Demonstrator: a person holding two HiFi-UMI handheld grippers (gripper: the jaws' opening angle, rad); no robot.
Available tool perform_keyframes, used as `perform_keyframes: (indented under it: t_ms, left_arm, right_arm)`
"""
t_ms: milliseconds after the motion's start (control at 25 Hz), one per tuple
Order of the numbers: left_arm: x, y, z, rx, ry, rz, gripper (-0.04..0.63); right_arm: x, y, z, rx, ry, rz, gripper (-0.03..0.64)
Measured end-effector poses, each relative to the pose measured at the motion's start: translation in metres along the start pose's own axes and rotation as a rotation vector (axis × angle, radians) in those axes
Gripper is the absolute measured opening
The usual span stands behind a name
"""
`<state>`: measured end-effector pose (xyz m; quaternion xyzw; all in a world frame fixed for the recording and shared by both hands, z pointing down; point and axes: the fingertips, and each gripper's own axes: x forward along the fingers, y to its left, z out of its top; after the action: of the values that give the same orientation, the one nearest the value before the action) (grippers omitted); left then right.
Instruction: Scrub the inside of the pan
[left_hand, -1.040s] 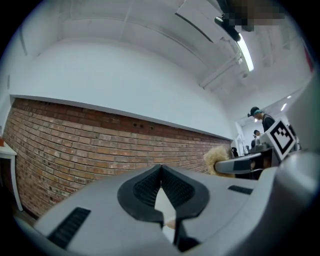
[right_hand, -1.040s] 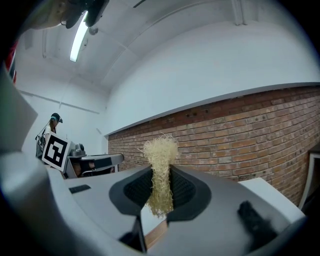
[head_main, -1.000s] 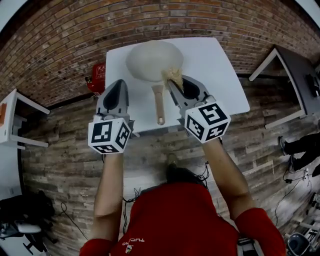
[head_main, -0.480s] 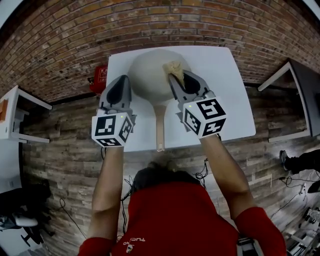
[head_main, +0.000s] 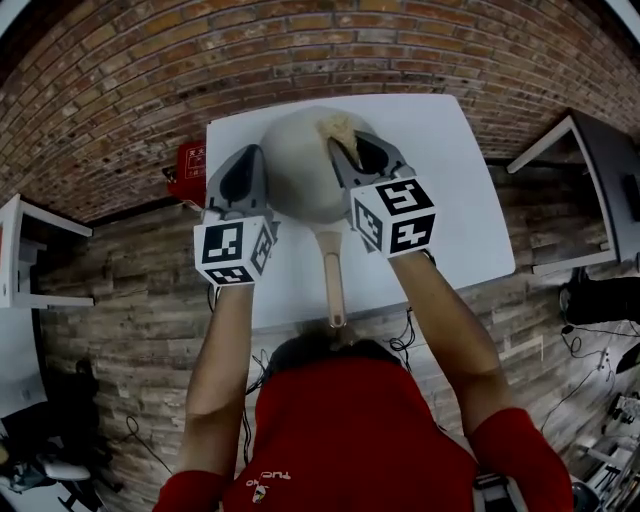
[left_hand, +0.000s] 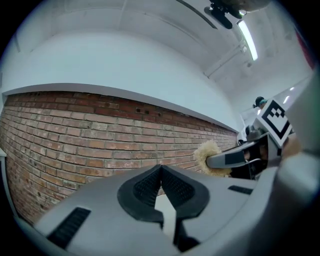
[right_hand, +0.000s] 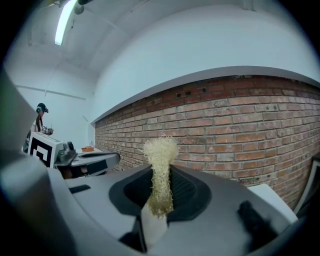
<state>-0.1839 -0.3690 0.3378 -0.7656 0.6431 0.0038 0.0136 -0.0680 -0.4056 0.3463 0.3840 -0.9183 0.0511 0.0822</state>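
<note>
The white desk (head_main: 450, 180) is carrying a pale pan (head_main: 295, 175), whose long handle (head_main: 332, 285) is pointing back toward the person. The left hand-held gripper (head_main: 247, 160) is hovering at the pan's left rim with its jaws pressed together on nothing. The right hand-held gripper (head_main: 345, 152) is clenching a straw-coloured scrubber (head_main: 338, 127) (a fibrous tuft poking past the jaws) over the bowl's far right side.

Your left tongs (left_hand: 161, 172) have their jaws pressed together with nothing between them. Straight ahead of them runs a brick wall (left_hand: 75, 135). Off to their right, your right tongs (left_hand: 214, 161) clamp a pale fibrous scrubber (left_hand: 205, 152), their marker cube (left_hand: 276, 116) behind. A ceiling light (left_hand: 247, 39) glows high above right.
</note>
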Motion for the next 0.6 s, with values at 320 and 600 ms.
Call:
perform_keyframes:
  t_ms: [320, 600]
  left_arm:
    - [0.038, 0.032, -0.013, 0.012, -0.003, -0.080, 0.014]
    - [0.058, 0.049, -0.036, 0.029, 0.033, -0.090, 0.014]
  right_arm:
    - [0.057, -0.001, -0.010, -0.020, 0.117, -0.050, 0.086]
    - [0.106, 0.002, -0.043, -0.047, 0.286, -0.030, 0.086]
